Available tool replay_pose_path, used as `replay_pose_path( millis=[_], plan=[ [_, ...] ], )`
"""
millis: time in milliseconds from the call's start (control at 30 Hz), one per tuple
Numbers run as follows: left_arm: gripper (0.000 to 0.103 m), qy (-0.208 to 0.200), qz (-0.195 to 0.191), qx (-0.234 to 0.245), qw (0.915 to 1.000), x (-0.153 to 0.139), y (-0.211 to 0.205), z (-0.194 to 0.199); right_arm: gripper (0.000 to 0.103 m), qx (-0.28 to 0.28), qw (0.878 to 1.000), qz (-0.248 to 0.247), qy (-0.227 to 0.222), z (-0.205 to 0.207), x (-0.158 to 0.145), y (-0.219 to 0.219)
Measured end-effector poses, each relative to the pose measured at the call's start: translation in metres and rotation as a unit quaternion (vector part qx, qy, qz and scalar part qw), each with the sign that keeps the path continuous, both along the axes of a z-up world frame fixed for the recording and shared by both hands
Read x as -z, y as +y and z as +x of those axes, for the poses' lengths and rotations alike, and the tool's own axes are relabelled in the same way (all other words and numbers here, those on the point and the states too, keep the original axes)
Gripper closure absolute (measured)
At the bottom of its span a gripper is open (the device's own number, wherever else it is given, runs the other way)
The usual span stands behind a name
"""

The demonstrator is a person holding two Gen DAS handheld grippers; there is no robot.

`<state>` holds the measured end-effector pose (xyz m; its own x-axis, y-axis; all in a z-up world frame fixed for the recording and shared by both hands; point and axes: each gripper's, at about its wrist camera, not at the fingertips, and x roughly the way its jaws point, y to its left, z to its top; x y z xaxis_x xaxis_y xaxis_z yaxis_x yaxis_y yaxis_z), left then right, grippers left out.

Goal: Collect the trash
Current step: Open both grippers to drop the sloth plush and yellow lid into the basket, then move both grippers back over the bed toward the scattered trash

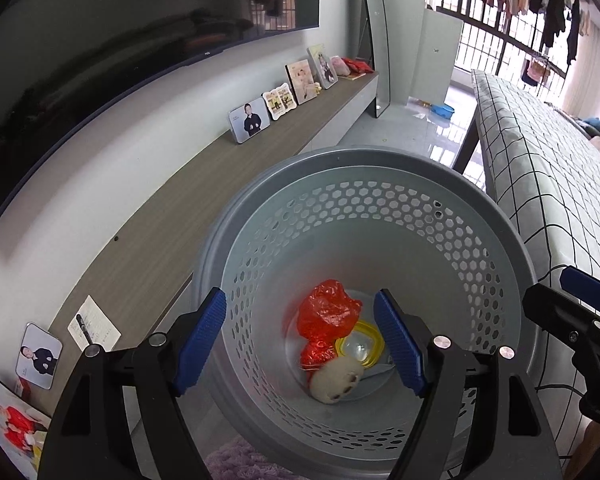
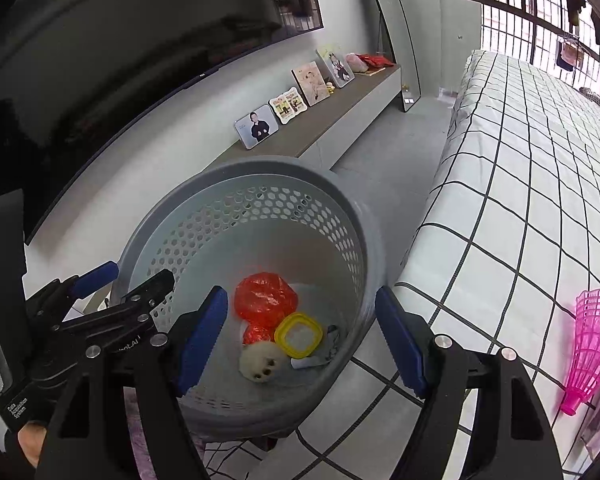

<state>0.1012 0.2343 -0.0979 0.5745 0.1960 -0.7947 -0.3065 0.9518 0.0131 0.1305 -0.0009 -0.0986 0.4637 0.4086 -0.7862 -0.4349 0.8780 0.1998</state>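
A grey perforated bin [image 1: 380, 208] stands beside the checked table; it also shows in the right wrist view [image 2: 260, 200]. In it lie a red plastic wrapper [image 1: 328, 316], a yellow-rimmed lid [image 1: 360, 346], a beige round piece [image 1: 334, 380] and a grey scrap. The same red wrapper [image 2: 266, 300], yellow lid [image 2: 299, 335] and beige piece [image 2: 260, 362] show in the right wrist view. My left gripper [image 1: 300, 342] is open and empty above the bin mouth. My right gripper [image 2: 302, 340] is open and empty above the bin, at the table side.
A table with a white black-checked cloth [image 2: 520, 200] is to the right; a pink plastic shuttlecock [image 2: 592, 340] lies on it. A low grey shelf [image 1: 180, 184] with photo frames [image 1: 250, 120] runs along the wall under a large TV. A purple fuzzy mat [image 1: 240, 460] lies near the bin.
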Motion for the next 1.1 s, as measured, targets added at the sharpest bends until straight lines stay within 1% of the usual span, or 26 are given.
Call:
replay_pose_path(
  millis=[400, 433, 500, 600, 700, 767, 867, 967, 1100],
  plan=[
    [0.028, -0.008, 0.006, -0.004, 0.9999, -0.003, 0.000, -0.003, 0.030, 0.001, 1.000, 0.002, 0.002, 0.000, 0.000, -0.001],
    [0.028, -0.010, 0.007, -0.004, 0.9999, -0.003, 0.000, -0.004, 0.030, 0.001, 1.000, 0.003, 0.001, 0.000, -0.001, -0.001],
    [0.023, -0.012, 0.007, -0.006, 0.9999, -0.005, 0.002, -0.005, 0.030, 0.001, 1.000, 0.001, 0.003, 0.001, -0.001, -0.001],
    [0.023, -0.014, 0.005, -0.011, 0.9998, -0.007, 0.004, -0.007, 0.030, 0.001, 1.000, 0.000, 0.012, 0.003, -0.003, -0.002],
    [0.023, -0.017, 0.012, -0.010, 0.9997, -0.011, 0.003, -0.010, 0.030, 0.007, 1.000, -0.007, 0.006, -0.001, -0.010, -0.007],
    [0.023, -0.022, 0.020, -0.011, 0.9995, -0.018, 0.000, -0.015, 0.030, 0.013, 1.000, -0.002, 0.005, -0.005, -0.018, -0.017],
    [0.023, -0.027, 0.016, -0.007, 0.9995, -0.026, -0.006, -0.023, 0.030, 0.025, 1.000, 0.008, 0.002, -0.014, -0.028, -0.038],
    [0.023, -0.033, 0.011, 0.003, 0.9994, -0.035, -0.017, -0.030, 0.030, 0.046, 0.999, 0.005, -0.004, -0.030, -0.037, -0.065],
    [0.022, -0.052, 0.007, 0.025, 0.9983, -0.054, -0.040, -0.039, 0.030, 0.084, 0.996, -0.003, -0.018, -0.059, -0.047, -0.112]
  ],
)
